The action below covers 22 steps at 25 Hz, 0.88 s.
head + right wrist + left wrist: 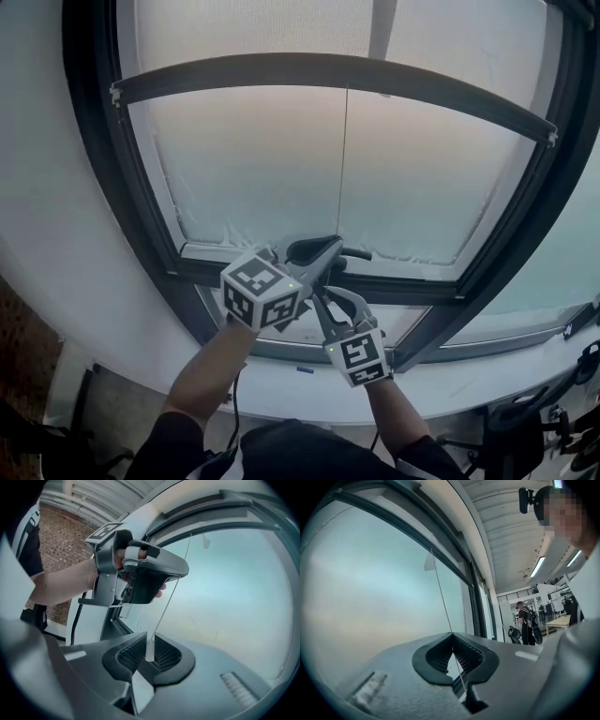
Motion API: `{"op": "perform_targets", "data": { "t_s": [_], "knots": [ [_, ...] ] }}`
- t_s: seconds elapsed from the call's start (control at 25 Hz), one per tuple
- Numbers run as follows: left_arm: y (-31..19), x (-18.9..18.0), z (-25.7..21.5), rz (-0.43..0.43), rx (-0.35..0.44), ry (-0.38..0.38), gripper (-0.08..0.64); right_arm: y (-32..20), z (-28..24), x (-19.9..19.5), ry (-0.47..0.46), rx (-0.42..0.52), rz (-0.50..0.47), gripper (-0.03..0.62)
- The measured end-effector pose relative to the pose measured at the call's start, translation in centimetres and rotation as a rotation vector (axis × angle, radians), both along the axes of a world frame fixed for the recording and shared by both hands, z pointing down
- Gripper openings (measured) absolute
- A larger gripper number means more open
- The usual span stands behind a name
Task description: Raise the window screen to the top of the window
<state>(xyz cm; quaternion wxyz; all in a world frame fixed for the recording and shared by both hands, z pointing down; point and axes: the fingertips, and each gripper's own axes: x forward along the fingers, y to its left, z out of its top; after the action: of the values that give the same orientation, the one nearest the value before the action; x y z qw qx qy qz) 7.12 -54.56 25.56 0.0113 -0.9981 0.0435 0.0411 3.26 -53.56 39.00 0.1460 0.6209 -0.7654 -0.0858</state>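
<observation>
A dark rail [328,70] of the window screen spans the window high up. From its middle a thin cord [343,169] hangs straight down the pane. My left gripper [323,249] is shut on that cord; in the left gripper view the cord [440,592] runs down between the closed pads of the left gripper [453,660]. Just below it my right gripper [330,305] is shut on the cord's white end piece [149,646], seen between the pads of the right gripper [149,651]. The right gripper view also shows the left gripper [182,568] above, on the cord [176,585].
The dark window frame [94,169] surrounds the pane, with a white sill [281,380] below. A brick wall [61,536] lies to the left. Office chairs [525,427] stand at the lower right. A person [527,623] stands far down the room by desks.
</observation>
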Motion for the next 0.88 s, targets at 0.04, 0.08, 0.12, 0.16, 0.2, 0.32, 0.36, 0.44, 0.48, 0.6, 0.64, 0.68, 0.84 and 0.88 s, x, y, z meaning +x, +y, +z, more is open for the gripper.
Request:
{"op": "perform_targets", "data": {
  "t_s": [0.04,0.08,0.12,0.16,0.2,0.32,0.36,0.44,0.48,0.6,0.64,0.68,0.84,0.88],
  "knots": [
    [-0.2,0.0,-0.9,-0.001,0.01,0.011,0.006,-0.2,-0.8,0.3,0.008,0.021,0.002,0.055],
    [-0.3,0.0,-1.9,0.0,0.016,0.026,0.006,-0.4,-1.8,0.5,0.01,0.04,0.005,0.054],
    [-0.5,-0.1,-3.0,0.0,0.018,0.044,0.006,-0.6,-2.9,0.8,0.008,0.057,0.008,0.055],
    [-0.6,-0.2,-4.1,0.001,0.019,0.062,0.006,-0.7,-4.0,1.0,0.007,0.07,0.009,0.054],
    [-0.8,-0.3,-5.0,-0.001,0.021,0.078,0.006,-0.8,-4.8,1.2,0.007,0.08,0.009,0.054],
    [-1.3,-0.6,-6.4,-0.028,0.05,0.108,0.036,-1.4,-6.0,1.3,0.016,0.086,0.002,0.054],
    [-1.5,-0.7,-6.6,-0.045,0.064,0.11,0.06,-1.6,-6.1,1.2,0.021,0.084,-0.001,0.054],
    [-1.6,-1.0,-6.2,-0.071,0.083,0.105,0.075,-1.7,-6.0,0.9,0.027,0.087,-0.005,0.054],
    [-1.5,-1.1,-5.7,-0.076,0.086,0.097,0.077,-1.7,-6.0,0.9,0.028,0.091,-0.006,0.054],
    [-1.2,-1.2,-4.0,-0.067,0.079,0.079,0.083,-1.8,-6.2,0.7,0.031,0.104,-0.007,0.054],
    [-1.1,-1.2,-3.4,-0.061,0.07,0.076,0.083,-1.9,-6.4,0.7,0.031,0.109,-0.008,0.054],
    [-1.0,-1.1,-3.0,-0.054,0.061,0.072,0.083,-2.0,-6.7,0.7,0.031,0.118,-0.008,0.054],
    [-1.1,-0.9,-2.4,-0.041,0.063,0.065,0.083,-2.5,-9.0,1.1,0.023,0.175,-0.006,0.054],
    [-1.2,-0.9,-2.7,-0.041,0.067,0.069,0.083,-2.6,-9.9,1.3,0.023,0.191,-0.004,0.054]
  ]
}}
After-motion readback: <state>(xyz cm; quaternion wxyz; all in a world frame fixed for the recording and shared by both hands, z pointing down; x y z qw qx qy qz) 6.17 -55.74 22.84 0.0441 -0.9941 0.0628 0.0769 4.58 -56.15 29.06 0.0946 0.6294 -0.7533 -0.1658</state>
